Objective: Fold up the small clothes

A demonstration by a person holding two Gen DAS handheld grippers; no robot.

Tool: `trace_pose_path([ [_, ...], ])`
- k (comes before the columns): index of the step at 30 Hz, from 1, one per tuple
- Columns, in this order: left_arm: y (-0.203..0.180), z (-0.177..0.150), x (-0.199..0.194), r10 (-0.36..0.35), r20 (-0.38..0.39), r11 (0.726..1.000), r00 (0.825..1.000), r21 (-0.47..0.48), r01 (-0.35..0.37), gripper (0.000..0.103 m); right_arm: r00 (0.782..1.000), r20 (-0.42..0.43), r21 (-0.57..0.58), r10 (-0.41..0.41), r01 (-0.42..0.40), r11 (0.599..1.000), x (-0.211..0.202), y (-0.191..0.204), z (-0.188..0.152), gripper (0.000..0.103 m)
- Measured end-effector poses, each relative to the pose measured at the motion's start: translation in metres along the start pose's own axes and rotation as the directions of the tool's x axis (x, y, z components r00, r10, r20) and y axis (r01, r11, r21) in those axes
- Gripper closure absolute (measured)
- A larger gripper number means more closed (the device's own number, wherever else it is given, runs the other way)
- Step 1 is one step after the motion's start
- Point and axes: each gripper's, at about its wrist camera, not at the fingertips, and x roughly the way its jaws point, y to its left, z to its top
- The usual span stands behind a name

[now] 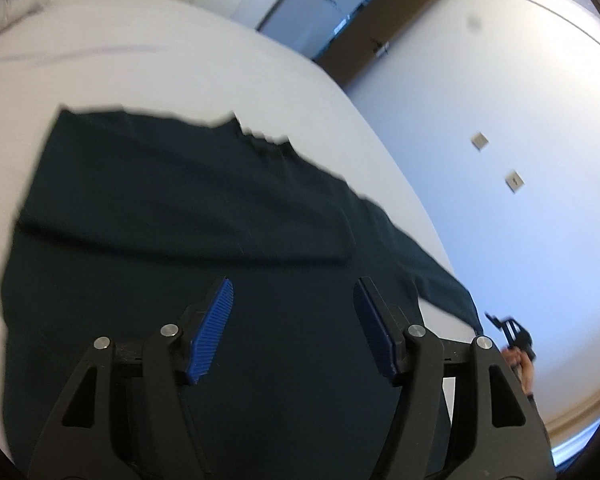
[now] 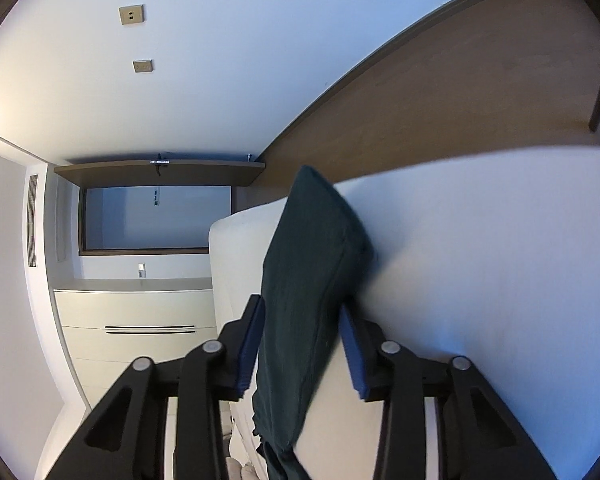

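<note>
A dark green knitted garment [image 1: 188,216] lies spread across a white, smooth-sheeted bed [image 1: 148,60], one long sleeve [image 2: 312,280] trailing toward the bed's edge. Its fabric looks soft and matte, with a faint ribbed weave and a stitched seam. The left gripper [image 1: 294,320], black with ridged blue pads, hovers above the cloth with its fingers spread and nothing between them. The right gripper [image 2: 302,344] straddles the sleeve, its fingers set close on either side; whether they pinch it cannot be told.

Dark, perhaps green-black garment [image 1: 180,208], white bedsheet [image 1: 148,64], black claws with ribbed blue pads [image 1: 214,332]
</note>
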Motion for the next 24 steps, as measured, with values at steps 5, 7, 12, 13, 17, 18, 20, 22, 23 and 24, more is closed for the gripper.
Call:
trace_pose_path([
  [5, -0.012, -0.023, 0.020, -0.019, -0.053, 1.000, 0.998, -0.005, 0.019, 0.042, 1.000, 0.025, -0.012, -0.003, 0.003, 1.000, -0.003, -0.005, 0.020, 0.072],
  [7, -0.013, -0.031, 0.022, -0.026, -0.062, 1.000, 0.998, -0.014, 0.025, 0.041, 1.000, 0.027, -0.024, -0.011, 0.011, 1.000, -0.004, -0.011, 0.024, 0.075],
  [12, -0.016, -0.041, 0.034, -0.038, -0.094, 0.999, 0.995, -0.009, 0.037, 0.042, 0.999, 0.037, -0.039, -0.013, 0.015, 0.999, -0.001, -0.011, 0.024, 0.085],
  [13, -0.015, -0.041, 0.038, -0.041, -0.100, 0.999, 0.994, -0.011, 0.040, 0.042, 0.999, 0.040, -0.048, -0.021, 0.023, 0.999, -0.001, -0.012, 0.023, 0.091],
  [17, -0.010, -0.040, 0.038, -0.049, -0.098, 0.998, 0.994, -0.032, 0.047, 0.042, 0.998, 0.052, -0.080, -0.029, 0.034, 0.996, 0.000, -0.013, 0.020, 0.095],
  [18, -0.008, -0.039, 0.037, -0.053, -0.095, 0.998, 0.994, -0.039, 0.049, 0.042, 0.998, 0.054, -0.095, -0.040, 0.045, 0.994, 0.001, -0.009, 0.020, 0.095],
  [20, -0.001, -0.034, 0.033, -0.062, -0.083, 0.997, 0.995, -0.058, 0.058, 0.042, 0.993, 0.070, -0.143, -0.094, 0.103, 0.984, 0.001, 0.000, 0.016, 0.095],
  [22, 0.006, -0.028, 0.029, -0.063, -0.069, 0.996, 0.996, -0.074, 0.057, 0.042, 0.986, 0.096, -0.176, -0.134, 0.149, 0.973, 0.002, 0.013, 0.011, 0.095],
  [23, 0.012, -0.024, 0.028, -0.064, -0.059, 0.994, 0.996, -0.088, 0.059, 0.042, 0.982, 0.113, -0.207, -0.154, 0.175, 0.963, 0.004, 0.023, 0.005, 0.095],
  [24, 0.016, -0.019, 0.027, -0.068, -0.054, 0.993, 0.996, -0.098, 0.062, 0.042, 0.977, 0.127, -0.244, -0.170, 0.197, 0.950, 0.008, 0.035, -0.002, 0.095],
])
